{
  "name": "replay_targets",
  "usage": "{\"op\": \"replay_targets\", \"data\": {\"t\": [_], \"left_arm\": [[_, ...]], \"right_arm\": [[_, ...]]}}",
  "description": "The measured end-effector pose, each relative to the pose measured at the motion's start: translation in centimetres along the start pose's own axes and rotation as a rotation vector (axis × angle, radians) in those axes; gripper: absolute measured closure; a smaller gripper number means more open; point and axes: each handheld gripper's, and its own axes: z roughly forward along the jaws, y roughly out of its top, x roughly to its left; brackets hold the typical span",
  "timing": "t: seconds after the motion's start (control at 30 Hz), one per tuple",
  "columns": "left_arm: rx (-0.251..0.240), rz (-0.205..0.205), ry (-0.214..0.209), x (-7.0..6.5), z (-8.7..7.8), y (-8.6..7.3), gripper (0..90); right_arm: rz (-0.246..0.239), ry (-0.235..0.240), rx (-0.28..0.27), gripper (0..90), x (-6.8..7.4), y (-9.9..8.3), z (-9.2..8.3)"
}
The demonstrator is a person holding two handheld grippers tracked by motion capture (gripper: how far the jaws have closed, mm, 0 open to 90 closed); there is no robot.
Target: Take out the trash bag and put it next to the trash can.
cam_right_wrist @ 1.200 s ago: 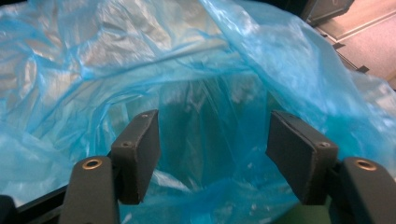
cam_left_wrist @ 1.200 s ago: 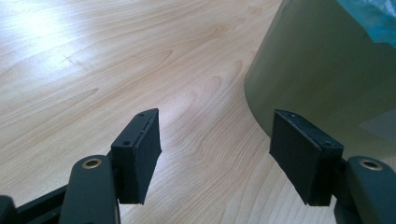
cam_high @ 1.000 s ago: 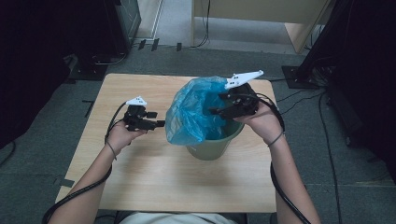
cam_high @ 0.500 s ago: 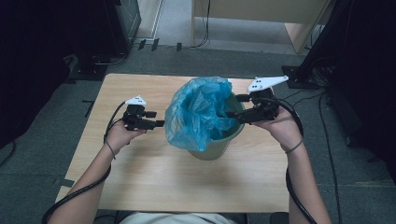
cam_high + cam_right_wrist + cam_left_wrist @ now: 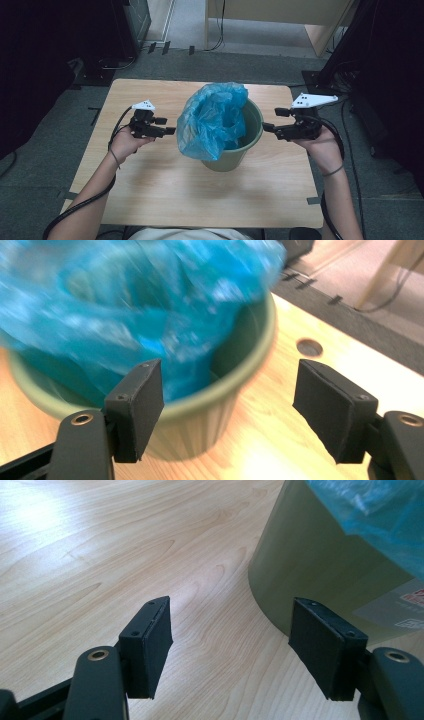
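At table centre (image 5: 150, 190), a green bucket (image 5: 240, 150) standing upright, with a blue plastic bag (image 5: 212, 122) bunched in its mouth and spilling over the rim toward nine o'clock. At nine o'clock of the bucket, near but apart from it, the left gripper (image 5: 170, 131), jaws spread, nothing between the pads; in the left gripper view, bare wood between the pads (image 5: 150, 645) and the bucket wall (image 5: 320, 565) just beyond the far jaw. At three o'clock of the bucket, apart from the rim, the right gripper (image 5: 268, 128), jaws just been opening, released, pads clear of bag and rim. In the right gripper view, blurred: blue bag (image 5: 135, 305) and green rim (image 5: 230, 390) ahead, a round hole (image 5: 309, 347) in the tabletop at one o'clock.
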Motion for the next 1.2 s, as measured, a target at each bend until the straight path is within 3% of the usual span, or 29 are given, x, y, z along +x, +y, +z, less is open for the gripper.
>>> {"op": "replay_targets", "data": {"t": [0.2, 0.43, 0.53, 0.6, 0.73, 0.8, 0.9, 1.03, 1.2], "left_arm": [[-0.001, -0.037, -0.015, 0.2, -1.1, 0.7, 33.0], [-0.004, 0.003, 0.004, -0.3, -3.1, 2.9, 33.0], [-0.023, -0.002, -0.008, -0.5, -4.1, 4.1, 33.0], [-0.022, 0.017, 0.0, -0.9, -4.6, 5.0, 33.0], [-0.024, 0.059, -0.001, -2.2, -5.5, 7.1, 32.9], [-0.044, 0.067, -0.029, -3.1, -6.1, 8.3, 32.9], [-0.039, 0.132, -0.026, -4.9, -6.4, 10.1, 31.5], [-0.021, 0.173, -0.04, -6.8, -6.3, 12.3, 29.6], [-0.036, 0.208, -0.105, -9.6, -6.4, 14.7, 28.6]], "right_arm": [[-0.002, -0.045, 0.055, 27.2, -1.0, -2.6, 0.3], [0.043, -0.07, 0.068, 26.8, -2.1, -5.4, 1.5], [0.055, -0.119, 0.109, 26.9, -2.4, -6.8, 2.3], [0.071, -0.14, 0.135, 26.9, -2.6, -7.8, 3.0], [0.106, -0.138, 0.154, 26.7, -3.0, -9.5, 4.6], [0.125, -0.133, 0.171, 26.5, -3.2, -10.1, 5.4], [0.143, -0.132, 0.2, 26.5, -3.3, -10.9, 6.4], [0.138, -0.125, 0.212, 26.5, -3.1, -11.2, 7.2], [0.129, -0.129, 0.232, 26.4, -3.0, -11.5, 7.6]]}}
